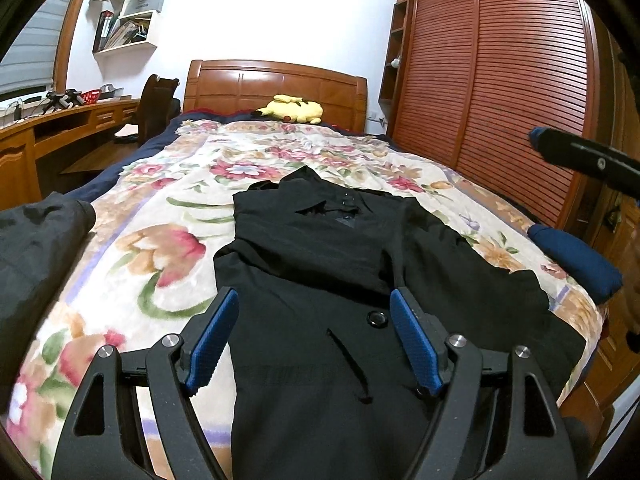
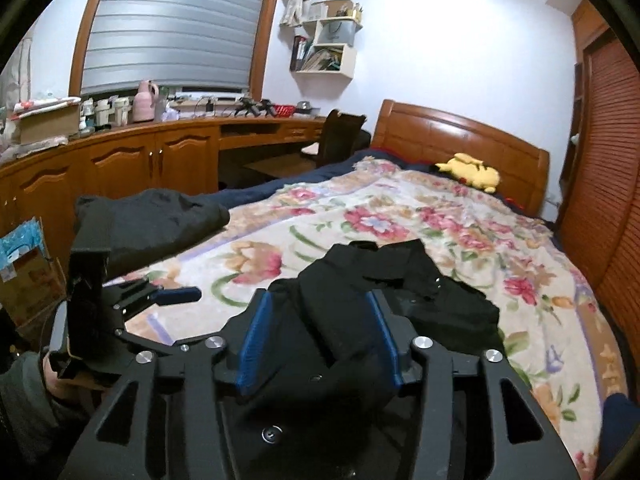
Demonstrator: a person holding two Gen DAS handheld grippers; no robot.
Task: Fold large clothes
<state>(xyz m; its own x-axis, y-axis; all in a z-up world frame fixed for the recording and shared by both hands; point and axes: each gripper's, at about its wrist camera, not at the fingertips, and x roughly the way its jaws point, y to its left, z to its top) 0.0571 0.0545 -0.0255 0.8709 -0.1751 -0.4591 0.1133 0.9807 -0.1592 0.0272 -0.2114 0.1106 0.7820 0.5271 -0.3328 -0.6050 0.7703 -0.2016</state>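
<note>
Blue ribbed pads line the left tongs point(image 1: 314, 336), which stand wide above a black coat point(image 1: 360, 280) with nothing between them. That matte woven coat, with one round button, lies partly folded on the bed's plush floral blanket point(image 1: 168, 216). Part of its cloth bunches between the right tongs point(image 2: 318, 336), whose pads stand apart beside it. Another dark garment point(image 2: 152, 220) lies at the bed's left edge, a navy bundle point(image 1: 576, 260) at the right, a yellow plush toy point(image 1: 292, 109) by the wooden headboard.

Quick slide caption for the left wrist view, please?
Open left gripper hovers over a black coat spread on the floral blanket.
</note>
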